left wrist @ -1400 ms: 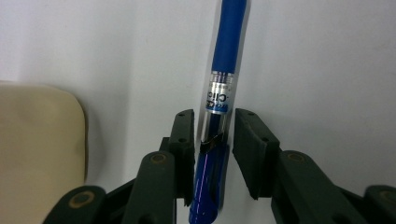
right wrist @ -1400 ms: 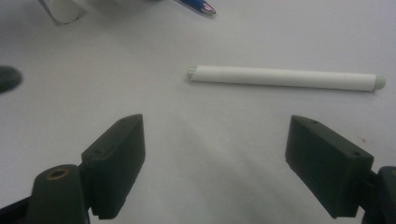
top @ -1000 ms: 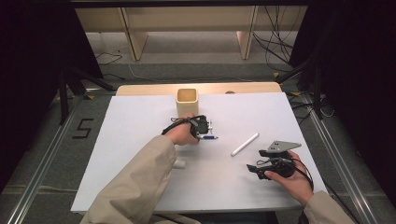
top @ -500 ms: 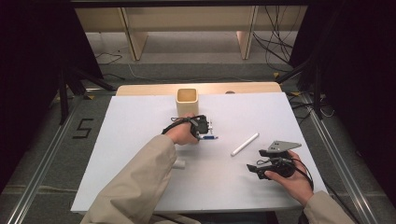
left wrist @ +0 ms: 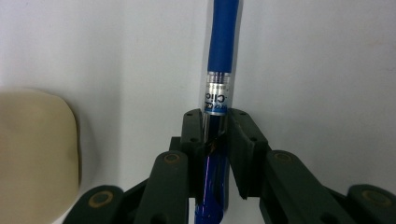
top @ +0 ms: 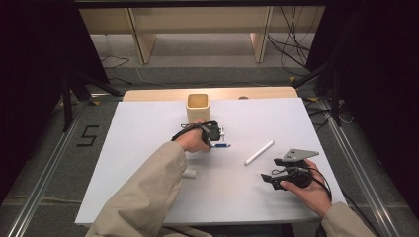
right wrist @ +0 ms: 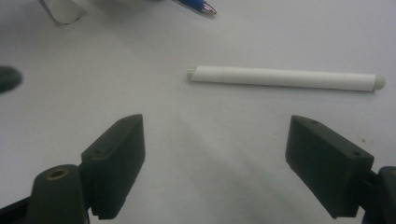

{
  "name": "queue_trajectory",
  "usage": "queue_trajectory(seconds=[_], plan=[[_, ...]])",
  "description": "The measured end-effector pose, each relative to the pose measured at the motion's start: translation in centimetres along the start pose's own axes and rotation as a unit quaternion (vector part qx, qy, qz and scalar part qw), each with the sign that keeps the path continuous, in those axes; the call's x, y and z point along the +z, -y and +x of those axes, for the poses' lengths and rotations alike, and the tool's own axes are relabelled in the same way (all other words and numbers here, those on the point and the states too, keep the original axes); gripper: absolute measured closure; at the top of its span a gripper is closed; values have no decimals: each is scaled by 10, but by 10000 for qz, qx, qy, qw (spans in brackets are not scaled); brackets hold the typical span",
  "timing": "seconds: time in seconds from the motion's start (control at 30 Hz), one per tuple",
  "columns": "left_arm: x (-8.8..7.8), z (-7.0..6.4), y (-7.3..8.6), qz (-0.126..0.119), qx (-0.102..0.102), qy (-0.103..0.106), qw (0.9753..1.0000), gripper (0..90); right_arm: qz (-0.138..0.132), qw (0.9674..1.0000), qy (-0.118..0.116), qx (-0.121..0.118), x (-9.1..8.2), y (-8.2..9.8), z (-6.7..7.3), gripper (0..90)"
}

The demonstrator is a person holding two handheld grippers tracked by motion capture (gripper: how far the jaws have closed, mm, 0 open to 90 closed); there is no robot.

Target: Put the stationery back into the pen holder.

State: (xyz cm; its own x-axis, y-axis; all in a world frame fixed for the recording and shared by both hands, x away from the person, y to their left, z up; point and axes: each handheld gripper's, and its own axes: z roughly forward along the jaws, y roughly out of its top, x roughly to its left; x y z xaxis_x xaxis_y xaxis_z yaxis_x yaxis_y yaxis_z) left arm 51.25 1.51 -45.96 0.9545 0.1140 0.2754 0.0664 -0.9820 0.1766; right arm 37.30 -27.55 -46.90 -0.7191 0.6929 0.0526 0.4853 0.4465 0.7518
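left claw (left wrist: 215, 140): clamped on blue pen (left wrist: 219, 70) mid-barrel, frame centre of high view, just before beige cup (top: 198, 107). pen likely light, stiff, slick; rubber grip the surer hold. right claw (right wrist: 215, 163): apart, white marker (right wrist: 285, 78) beyond.
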Motion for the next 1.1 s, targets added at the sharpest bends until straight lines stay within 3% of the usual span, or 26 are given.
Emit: queue_trajectory(seconds=[0.43,0.77,1.1], plan=[[0,1,-1,63,4,25,10000,774,-7,10000,-1,-2,0,0,0,204],[0,1,-2,50,-140,5,9999,779,-9,10000,2,-8,-1,0,0,204],[-1,1,-2,80,-149,15,9999,781,-11,10000,2,-5,-1,0,0,204]])
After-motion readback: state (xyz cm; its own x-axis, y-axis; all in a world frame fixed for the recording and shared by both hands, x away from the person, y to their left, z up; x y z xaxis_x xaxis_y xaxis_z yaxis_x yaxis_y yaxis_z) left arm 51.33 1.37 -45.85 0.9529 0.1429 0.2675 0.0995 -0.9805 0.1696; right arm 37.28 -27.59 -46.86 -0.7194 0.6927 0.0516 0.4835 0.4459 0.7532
